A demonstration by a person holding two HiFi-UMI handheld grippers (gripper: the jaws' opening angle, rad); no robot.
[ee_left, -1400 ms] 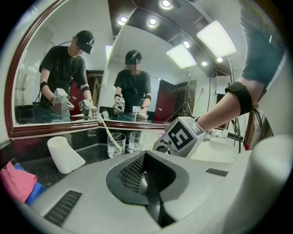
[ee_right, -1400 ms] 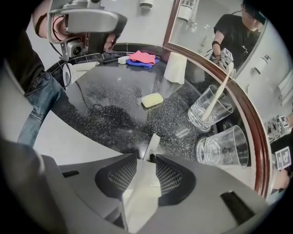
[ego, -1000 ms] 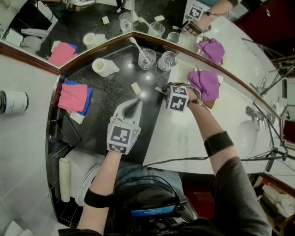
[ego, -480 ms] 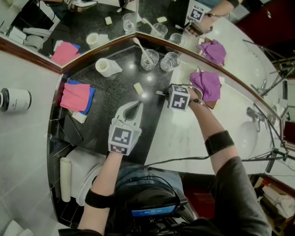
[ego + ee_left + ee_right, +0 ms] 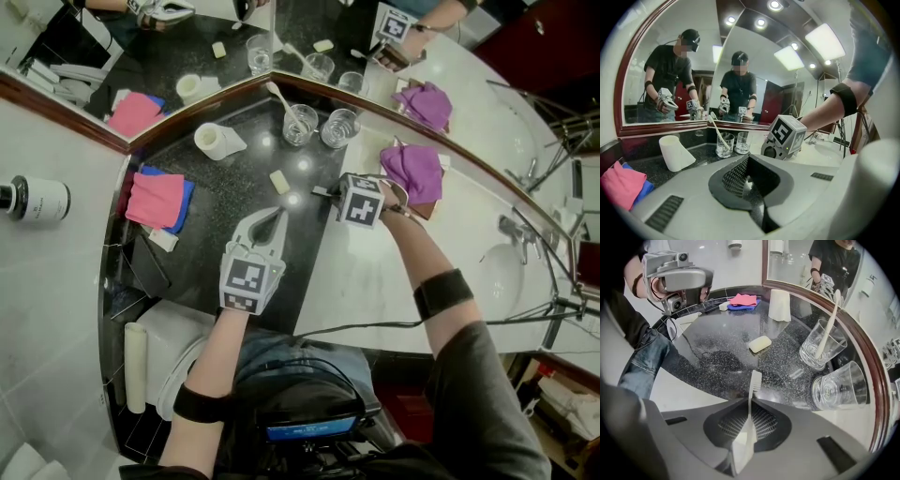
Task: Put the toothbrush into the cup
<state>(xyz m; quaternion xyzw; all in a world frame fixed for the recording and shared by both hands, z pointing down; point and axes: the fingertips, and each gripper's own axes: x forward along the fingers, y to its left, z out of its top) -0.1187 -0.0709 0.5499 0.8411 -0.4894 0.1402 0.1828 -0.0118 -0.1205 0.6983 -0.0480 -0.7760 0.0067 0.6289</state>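
In the right gripper view a white toothbrush (image 5: 751, 399) sticks out from my right gripper (image 5: 749, 416), bristle end forward over the black counter. The jaws have just been closing and now press on its handle. That gripper (image 5: 325, 192) points steeply down near the counter's white edge. Two glass cups stand at the mirror: one (image 5: 300, 122) holds another white toothbrush, the other (image 5: 339, 127) is empty. My left gripper (image 5: 272, 217) hovers over the black counter, shut with nothing in it (image 5: 749, 176).
A soap bar (image 5: 278, 181) lies between the grippers and the cups. A white paper roll (image 5: 214, 141) and a pink cloth (image 5: 153, 200) sit at the left, a purple cloth (image 5: 412, 172) at the right. The mirror's wooden frame (image 5: 187, 101) bounds the counter behind.
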